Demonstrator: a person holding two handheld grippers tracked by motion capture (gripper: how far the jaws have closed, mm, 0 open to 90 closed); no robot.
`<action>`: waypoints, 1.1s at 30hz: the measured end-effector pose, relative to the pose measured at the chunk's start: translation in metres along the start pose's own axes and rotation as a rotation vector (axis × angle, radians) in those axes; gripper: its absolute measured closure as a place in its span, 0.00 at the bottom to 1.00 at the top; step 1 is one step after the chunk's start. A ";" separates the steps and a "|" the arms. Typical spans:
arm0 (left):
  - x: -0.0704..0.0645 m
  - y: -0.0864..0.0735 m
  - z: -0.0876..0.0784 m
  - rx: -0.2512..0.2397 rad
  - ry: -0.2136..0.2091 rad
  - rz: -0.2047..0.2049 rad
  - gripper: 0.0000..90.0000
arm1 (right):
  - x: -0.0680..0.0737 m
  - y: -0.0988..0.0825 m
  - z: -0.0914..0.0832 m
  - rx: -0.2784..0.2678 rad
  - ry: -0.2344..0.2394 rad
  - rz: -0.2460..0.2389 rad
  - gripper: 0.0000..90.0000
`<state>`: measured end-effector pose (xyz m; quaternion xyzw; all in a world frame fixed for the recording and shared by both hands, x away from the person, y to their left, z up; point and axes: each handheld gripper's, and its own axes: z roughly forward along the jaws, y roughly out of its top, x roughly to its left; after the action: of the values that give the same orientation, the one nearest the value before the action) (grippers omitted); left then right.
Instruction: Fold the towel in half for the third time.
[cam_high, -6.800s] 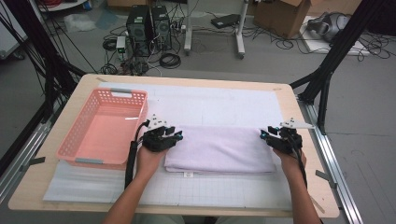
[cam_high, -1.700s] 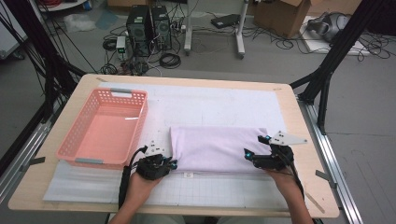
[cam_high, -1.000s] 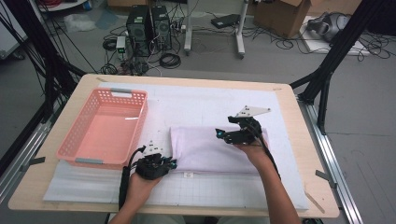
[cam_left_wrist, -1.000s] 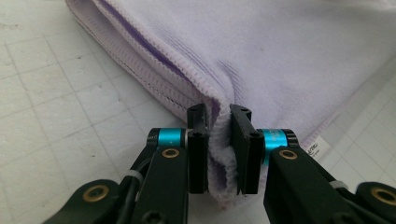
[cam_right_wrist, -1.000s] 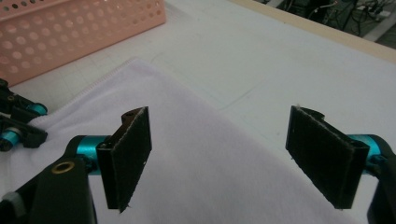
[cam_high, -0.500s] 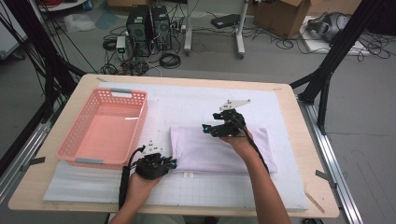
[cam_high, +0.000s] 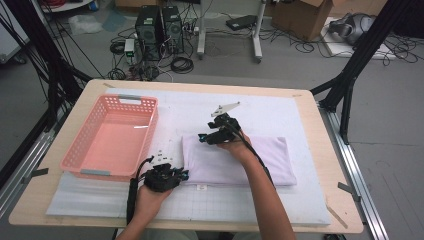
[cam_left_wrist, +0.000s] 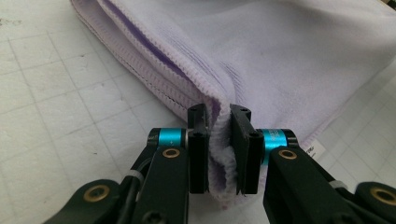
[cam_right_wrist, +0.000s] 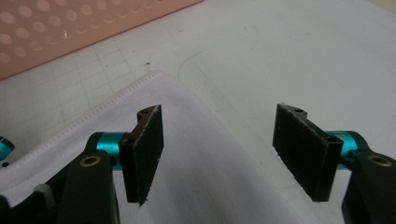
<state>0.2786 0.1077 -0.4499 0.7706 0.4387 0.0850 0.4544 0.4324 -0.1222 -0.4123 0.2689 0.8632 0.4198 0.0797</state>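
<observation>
- Lavender folded terry towel (cam_high: 235, 161) is lying flat on the white gridded mat (cam_high: 280, 210) that is covering the wooden counter (cam_high: 345, 220), a little right of the middle and towards the person's side.
- Its layered, stitched edges are showing in the left gripper view (cam_left_wrist: 154, 79), with a small white label sticking out at the hem.
- Left gripper (cam_high: 181, 174) is resting on the mat at the towel's near left corner; its jaws are standing nearly together and are pinching a bunched fold of that corner between the pads.
- Right gripper (cam_high: 201, 136) is hanging over the towel's far left corner, the person's forearm reaching across the cloth.
- Its jaws are standing well apart and have just been closing; the pads are gripping nothing, with the corner of the towel (cam_right_wrist: 187, 154) lying below the gap and bare mat beyond it.
- Pink perforated plastic basket (cam_high: 85, 165) is sitting on the mat just left of the towel, apart from it.
- Grey floor with black cables and computer towers (cam_high: 160, 25) is lying beyond the counter's far edge.
</observation>
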 end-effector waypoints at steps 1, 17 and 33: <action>0.000 0.000 0.000 -0.002 0.000 -0.001 0.87 | 0.001 0.002 0.004 0.008 0.009 0.000 0.37; 0.002 0.000 -0.001 -0.004 -0.005 -0.022 0.87 | 0.013 0.015 0.054 0.113 0.083 -0.052 0.42; 0.004 0.000 -0.003 -0.008 0.005 -0.047 0.87 | 0.019 0.023 0.063 0.183 0.182 -0.122 0.87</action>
<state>0.2792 0.1121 -0.4490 0.7581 0.4576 0.0780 0.4581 0.4481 -0.0580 -0.4330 0.1829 0.9163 0.3564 0.0013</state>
